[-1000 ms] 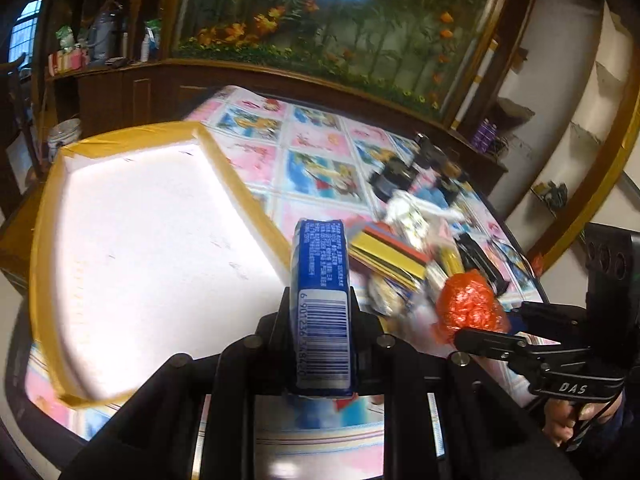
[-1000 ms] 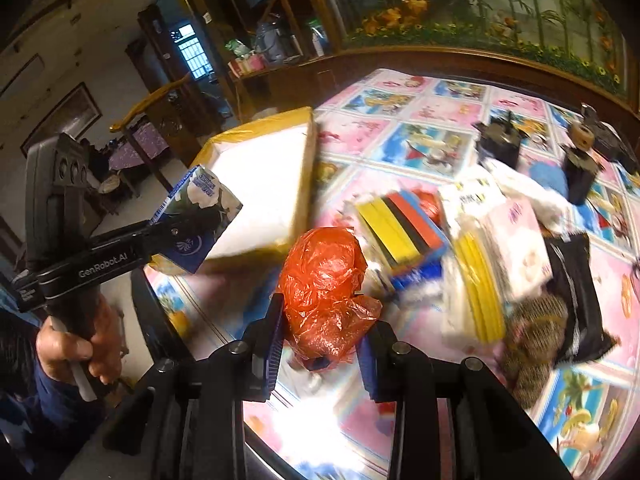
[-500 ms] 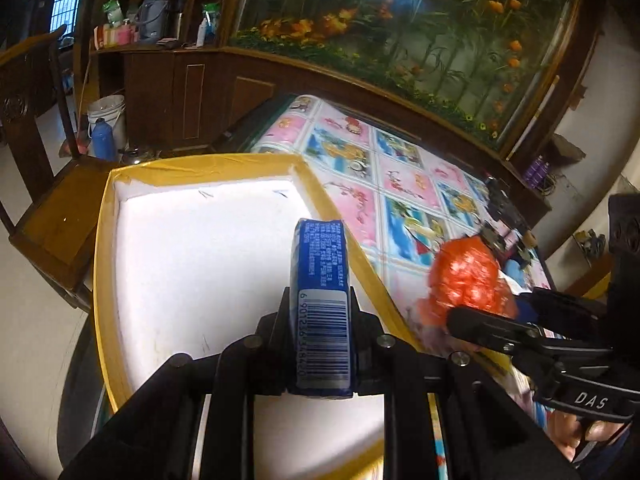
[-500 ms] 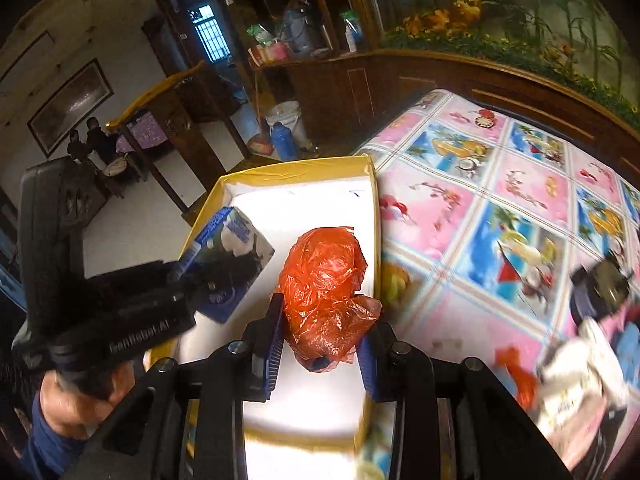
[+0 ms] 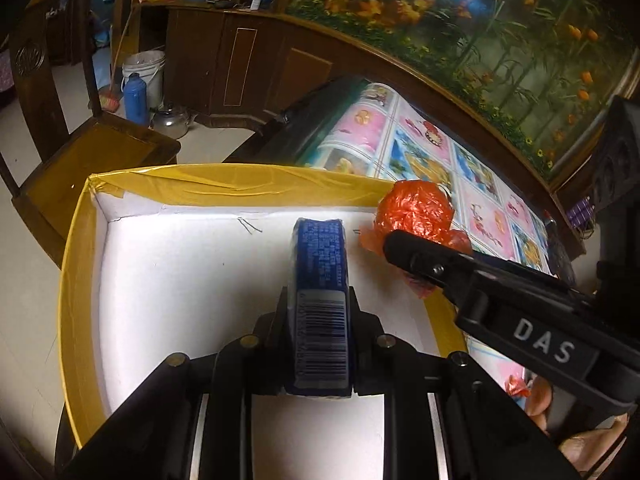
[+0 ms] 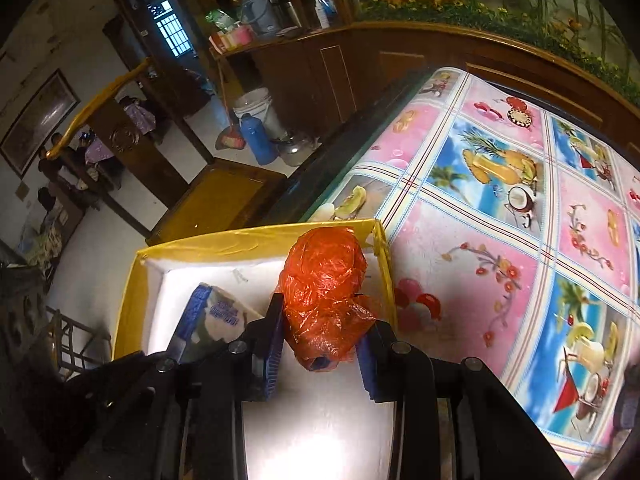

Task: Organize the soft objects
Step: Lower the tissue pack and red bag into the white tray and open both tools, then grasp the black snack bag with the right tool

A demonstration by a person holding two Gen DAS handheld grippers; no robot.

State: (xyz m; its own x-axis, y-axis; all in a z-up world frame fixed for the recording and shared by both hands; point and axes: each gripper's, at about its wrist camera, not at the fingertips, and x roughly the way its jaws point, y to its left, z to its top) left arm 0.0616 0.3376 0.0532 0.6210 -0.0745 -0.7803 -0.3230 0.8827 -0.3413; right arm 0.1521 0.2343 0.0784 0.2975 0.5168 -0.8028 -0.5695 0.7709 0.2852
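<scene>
Left wrist: white-lined yellow box [image 5: 76, 280]; nothing resting inside.

Crinkly glossy orange plastic bag [image 6: 324, 280], shiny printed blue packet [image 5: 320, 280], matt white box [image 5: 180, 280] with glossy yellow tape.

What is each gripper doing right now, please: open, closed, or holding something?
Left gripper: closed on the blue tissue pack, over the yellow-rimmed box.
Right gripper: closed on the orange plastic bag.
</scene>
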